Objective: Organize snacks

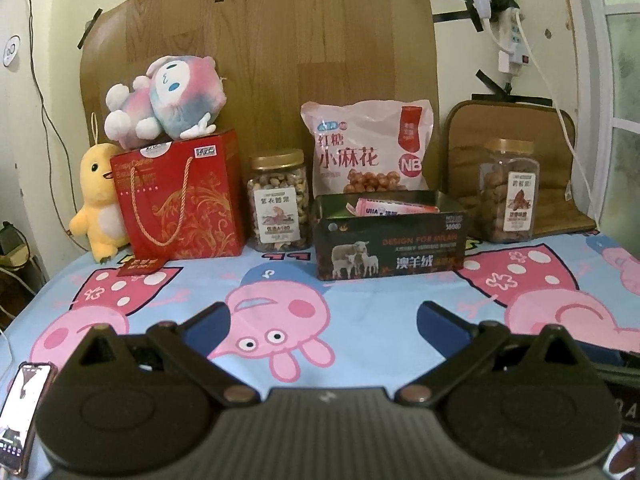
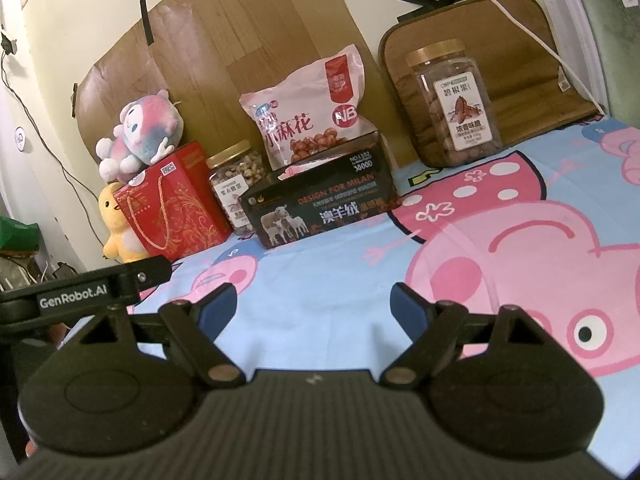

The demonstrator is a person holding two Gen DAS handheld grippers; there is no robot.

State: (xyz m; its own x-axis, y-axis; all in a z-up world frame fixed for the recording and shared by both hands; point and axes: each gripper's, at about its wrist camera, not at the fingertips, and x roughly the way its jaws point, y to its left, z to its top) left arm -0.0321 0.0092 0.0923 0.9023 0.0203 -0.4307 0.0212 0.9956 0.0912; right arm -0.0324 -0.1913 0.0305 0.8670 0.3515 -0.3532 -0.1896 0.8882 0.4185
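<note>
A dark open box [image 1: 390,248] [image 2: 320,208] with sheep on its front stands mid-table, a pink packet [image 1: 394,208] lying inside. Behind it leans a pink snack bag [image 1: 366,148] [image 2: 308,116]. A gold-lidded nut jar [image 1: 280,200] [image 2: 236,180] stands left of the box; a second jar [image 1: 508,190] [image 2: 454,104] stands at the right. My left gripper [image 1: 324,320] is open over the cloth, well short of the box. My right gripper [image 2: 314,306] is open too, nothing between its fingers. The left tool's body [image 2: 80,292] shows at the left of the right wrist view.
A red gift bag [image 1: 180,204] [image 2: 172,200] carries a pink plush [image 1: 164,98]; a yellow plush [image 1: 96,200] stands beside it. A phone [image 1: 24,412] lies at the near left edge. A brown mat [image 1: 560,168] leans at the back right. A cartoon-pig cloth [image 1: 360,308] covers the table.
</note>
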